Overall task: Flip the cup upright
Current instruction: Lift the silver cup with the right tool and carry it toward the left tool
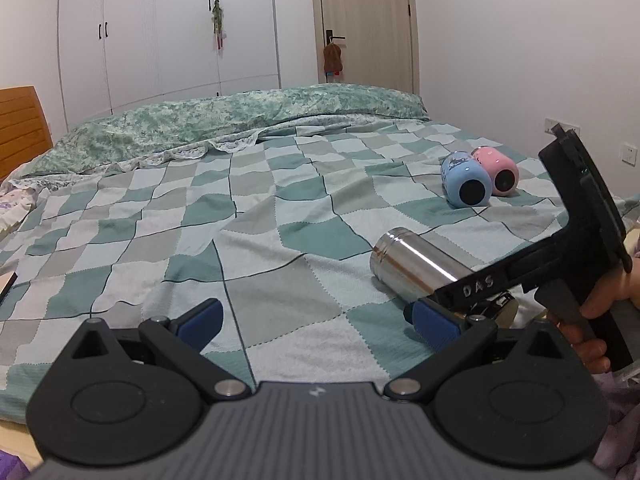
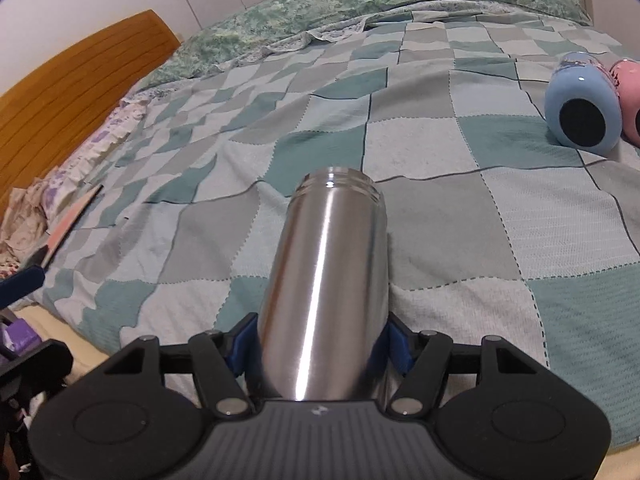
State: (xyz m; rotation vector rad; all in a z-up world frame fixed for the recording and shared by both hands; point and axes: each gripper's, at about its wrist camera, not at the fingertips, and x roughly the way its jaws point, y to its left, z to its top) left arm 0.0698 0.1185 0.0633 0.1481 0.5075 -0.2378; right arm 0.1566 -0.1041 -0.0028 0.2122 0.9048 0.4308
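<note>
hidden: base end of the steel cup (image 2: 324, 280) is buried behind the right gripper (image 2: 320, 350), so can't see the bottom at all. In the left wrist view the gripper's arm covers that same end of the cup (image 1: 412, 266). The pink cup (image 2: 628, 96) is cut off by the frame edge.
cup direction: lying on its side on the checked blanket (image 2: 440, 152), long axis running away from the right gripper toward the far side of the bed, threaded end pointing away.
cup look: plain shiny steel cylinder, bright streak down its length, ridged threads at the far end, can't tell if it's capped.
right gripper: blue pads (image 2: 396, 346) pressed on both sides of the cup near its base, clamped on.
left gripper (image 1: 316, 320): fingers spread wide, nothing between them, low over the blanket beside the cup.
neighbours: blue cup (image 1: 466, 184) and pink cup (image 1: 498, 172) on their sides, touching, well apart from the steel one.
</note>
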